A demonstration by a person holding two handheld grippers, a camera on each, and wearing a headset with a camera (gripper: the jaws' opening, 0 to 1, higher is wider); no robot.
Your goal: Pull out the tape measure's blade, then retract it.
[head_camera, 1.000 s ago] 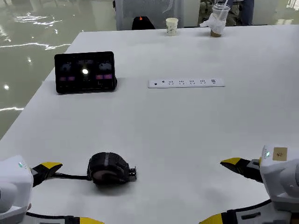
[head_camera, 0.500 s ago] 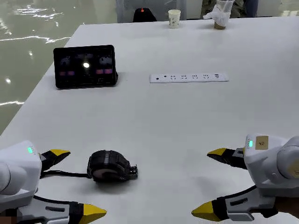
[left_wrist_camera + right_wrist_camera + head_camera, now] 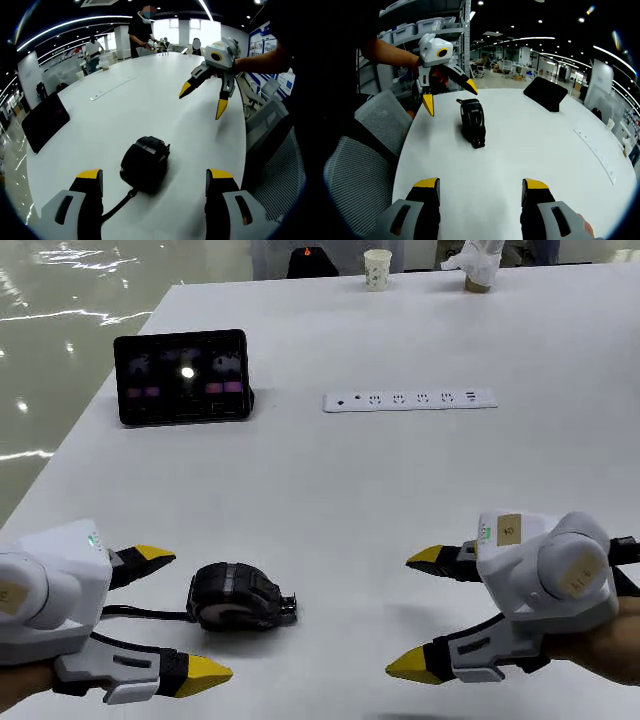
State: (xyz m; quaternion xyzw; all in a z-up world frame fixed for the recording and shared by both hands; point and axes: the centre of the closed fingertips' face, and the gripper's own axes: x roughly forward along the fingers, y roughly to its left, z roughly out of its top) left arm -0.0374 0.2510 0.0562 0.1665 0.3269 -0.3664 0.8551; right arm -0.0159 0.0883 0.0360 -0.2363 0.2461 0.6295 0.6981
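Note:
A black tape measure (image 3: pixel 238 597) lies on the white table (image 3: pixel 330 490) near its front edge, blade tip pointing right, a black strap trailing left. My left gripper (image 3: pixel 182 613) stands open just left of it, its yellow-tipped jaws on either side of the strap, not touching the case. In the left gripper view the tape measure (image 3: pixel 146 162) sits just ahead of the left gripper (image 3: pixel 155 176). My right gripper (image 3: pixel 413 610) is open and holds nothing, a hand's width right of the blade tip. The right gripper view has the tape measure (image 3: pixel 473 120) ahead of the right gripper (image 3: pixel 480 184).
A dark tablet (image 3: pixel 182 375) stands at the far left and a white power strip (image 3: pixel 410 399) lies mid-table. A paper cup (image 3: pixel 377 268) and a plastic cup (image 3: pixel 478 265) sit at the far edge. The table's left edge drops to a glossy floor. A mesh chair (image 3: pixel 365 145) is behind me.
Both grippers have come forward and inward toward the tape measure, the left one now flanking its strap. The tape measure has stayed put. The head camera has tilted down a little.

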